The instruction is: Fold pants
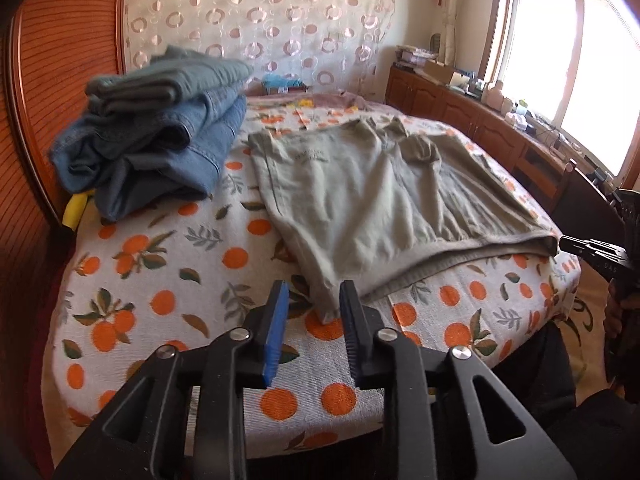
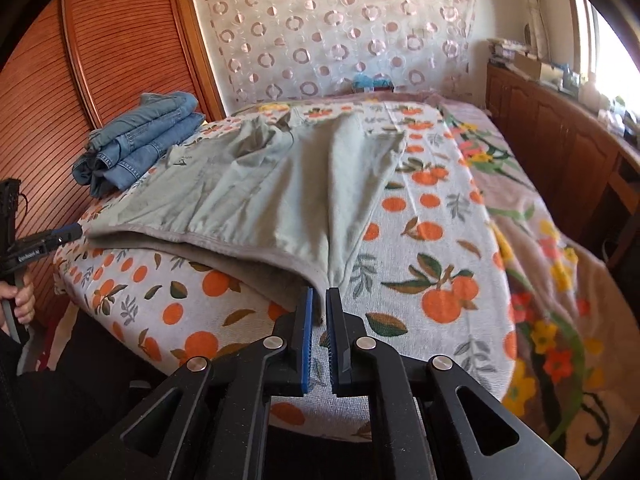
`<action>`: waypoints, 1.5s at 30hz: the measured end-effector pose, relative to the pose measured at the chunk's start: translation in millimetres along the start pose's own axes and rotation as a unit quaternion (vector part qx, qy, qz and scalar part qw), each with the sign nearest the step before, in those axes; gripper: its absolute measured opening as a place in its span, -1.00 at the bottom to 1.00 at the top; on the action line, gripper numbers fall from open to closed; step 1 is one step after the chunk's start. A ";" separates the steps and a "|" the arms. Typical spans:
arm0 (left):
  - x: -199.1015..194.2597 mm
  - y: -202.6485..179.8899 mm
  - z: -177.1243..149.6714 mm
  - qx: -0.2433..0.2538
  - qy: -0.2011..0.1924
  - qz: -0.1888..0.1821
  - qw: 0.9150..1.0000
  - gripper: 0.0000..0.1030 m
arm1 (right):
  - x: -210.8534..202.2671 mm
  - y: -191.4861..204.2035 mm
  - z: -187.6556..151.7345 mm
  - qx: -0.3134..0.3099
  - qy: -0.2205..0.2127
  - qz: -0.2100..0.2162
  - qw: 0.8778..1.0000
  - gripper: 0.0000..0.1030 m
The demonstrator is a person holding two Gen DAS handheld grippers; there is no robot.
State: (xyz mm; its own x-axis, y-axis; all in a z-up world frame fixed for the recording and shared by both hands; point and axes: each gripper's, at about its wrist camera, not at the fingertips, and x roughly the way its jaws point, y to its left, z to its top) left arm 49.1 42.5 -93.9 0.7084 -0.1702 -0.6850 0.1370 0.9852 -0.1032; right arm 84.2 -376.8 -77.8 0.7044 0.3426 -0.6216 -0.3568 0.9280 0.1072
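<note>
**Both grippers at the near edge of the pants**

Here we are at the bed (image 1: 168, 264), covered in an orange-print sheet (image 2: 432, 240), and the grey-green pants (image 1: 360, 200) lie spread across the middle of it, one layer doubled over another, with the thick hem running along the near side.

The left gripper (image 1: 314, 304) sits at the near left corner of the pants. Its jaws stand fairly wide apart, and the corner of the cloth pokes in between them, touching the right-hand finger; the blue pad (image 1: 276, 340) on the other finger is clear of the fabric.

Over to the right gripper (image 2: 320, 308), at the near right corner. The jaws here are narrow, with a pinch of cloth entering at the tips; a thin gap still shows between the pads lower down. In the left wrist view this gripper's tips meet the hem at the far right end of the fold.

Far left on the bed, near the wooden headboard (image 1: 60, 80), a stack of folded jeans (image 1: 160, 136) rests well apart from the pants. A patterned curtain (image 2: 340, 32) hangs behind, and a wooden cabinet (image 2: 560, 140) runs along the right under the window (image 1: 560, 40).
</note>
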 end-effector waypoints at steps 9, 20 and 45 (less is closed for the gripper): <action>3.7 -8.8 13.3 0.010 -0.007 -0.010 1.000 -0.35 | 9.4 21.9 7.5 -0.040 -0.010 0.008 0.999 -0.55; 29.6 -18.5 23.6 0.017 0.007 -0.022 1.000 -0.34 | 51.8 28.9 17.5 -0.102 0.040 -0.009 0.994 -0.50; 56.5 -23.2 47.2 0.020 0.013 -0.021 0.999 -0.34 | 49.3 35.2 20.1 -0.097 0.031 0.033 0.994 -0.90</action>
State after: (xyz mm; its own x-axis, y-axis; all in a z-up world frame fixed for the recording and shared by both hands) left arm 118.7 9.1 -96.2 0.6830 -0.2096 -0.6997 0.1937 0.9756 -0.1031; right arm 118.6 -324.3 -89.0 0.6380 0.3865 -0.6660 -0.5167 0.8562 0.0019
